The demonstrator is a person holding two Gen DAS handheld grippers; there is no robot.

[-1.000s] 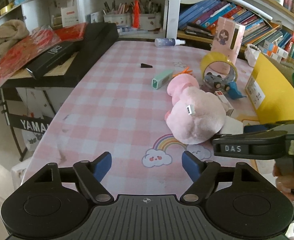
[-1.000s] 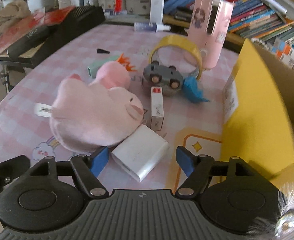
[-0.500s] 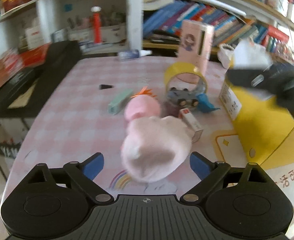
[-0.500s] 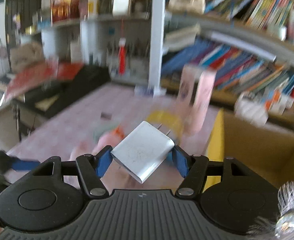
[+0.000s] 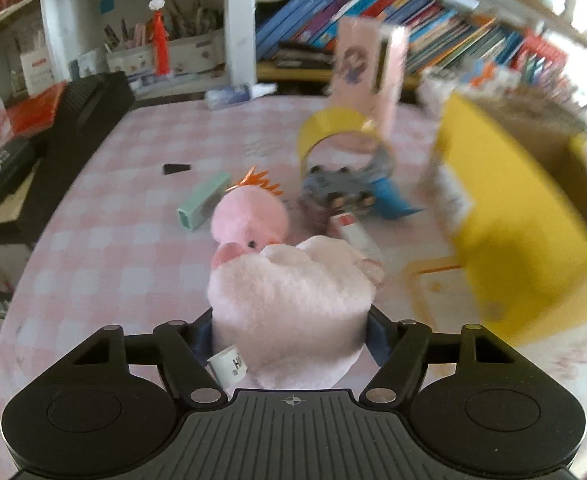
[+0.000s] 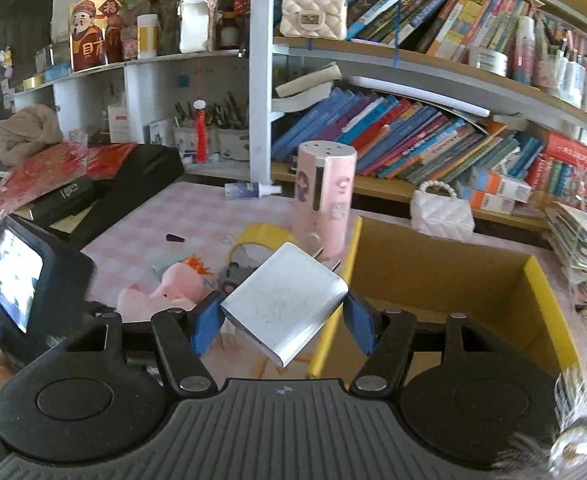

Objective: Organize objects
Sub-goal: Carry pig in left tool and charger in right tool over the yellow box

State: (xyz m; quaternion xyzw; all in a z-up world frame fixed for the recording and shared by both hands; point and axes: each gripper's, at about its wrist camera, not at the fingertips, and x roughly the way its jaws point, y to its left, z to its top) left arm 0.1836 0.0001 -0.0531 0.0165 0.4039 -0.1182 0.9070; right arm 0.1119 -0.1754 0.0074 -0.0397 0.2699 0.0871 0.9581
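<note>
The open yellow-and-brown cardboard box (image 6: 445, 280) fills the right of the right wrist view; what it holds cannot be made out. At lower centre the right claw (image 6: 283, 318) is clamped on a white plug-in charger block (image 6: 285, 300), held up beside the box's near wall. In the left wrist view, the left claw (image 5: 289, 332) is closed around a pink plush toy (image 5: 289, 300) at lower centre on the pink checked tabletop (image 5: 133, 216), with a yellow tape roll (image 5: 333, 132) and grey toy car (image 5: 333, 188) beyond it.

A home study: crammed bookshelves (image 6: 433, 128), pen pots (image 6: 213, 136), pink-checked table (image 5: 133, 216).
</note>
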